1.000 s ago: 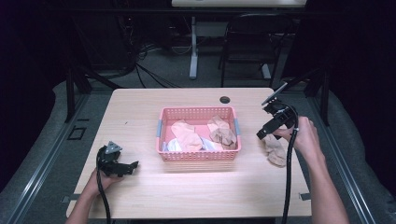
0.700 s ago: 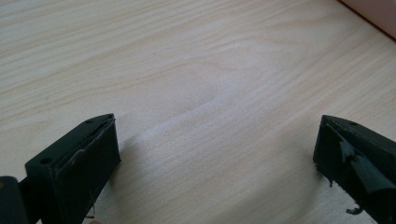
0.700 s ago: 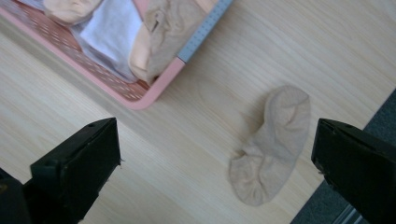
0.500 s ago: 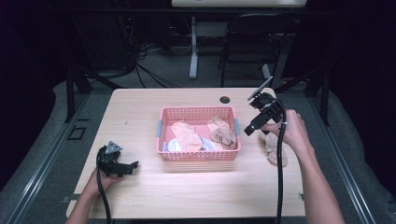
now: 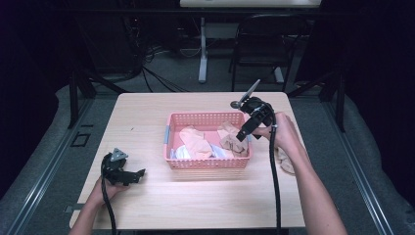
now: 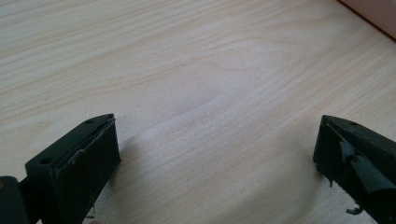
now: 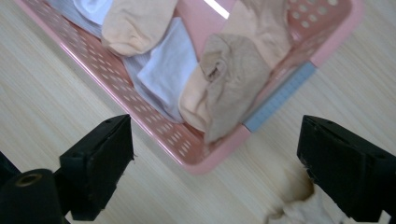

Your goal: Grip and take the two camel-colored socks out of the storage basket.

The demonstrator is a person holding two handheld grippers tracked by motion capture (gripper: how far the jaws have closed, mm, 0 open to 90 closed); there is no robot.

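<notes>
wooden table point(image 5: 147, 112), pale and mostly bare. on it, near centre, a pink basket point(image 5: 205, 119) of perforated plastic, stiff but light, likely to slide if nudged. inside, soft socks: a peach one point(image 5: 195, 142) mid-basket, a white one point(image 7: 168, 65) beneath, and a tan sock point(image 5: 234, 139) at the basket's 3 o'clock end, draped against the rim. judged limp, near weightless, not fragile, prone to snag a neighbour; best pinched at the bunched fold topmost in the right gripper view point(image 7: 224, 79). another tan sock point(image 5: 286, 161) on the table at 4 o'clock of the basket. right gripper point(image 5: 243, 133) tilted down over that 3 o'clock rim, jaws spread wide though just narrowing, nothing between them yet. left gripper point(image 5: 138, 174) low at 8 o'clock, level, jaws spread over bare wood.
</notes>
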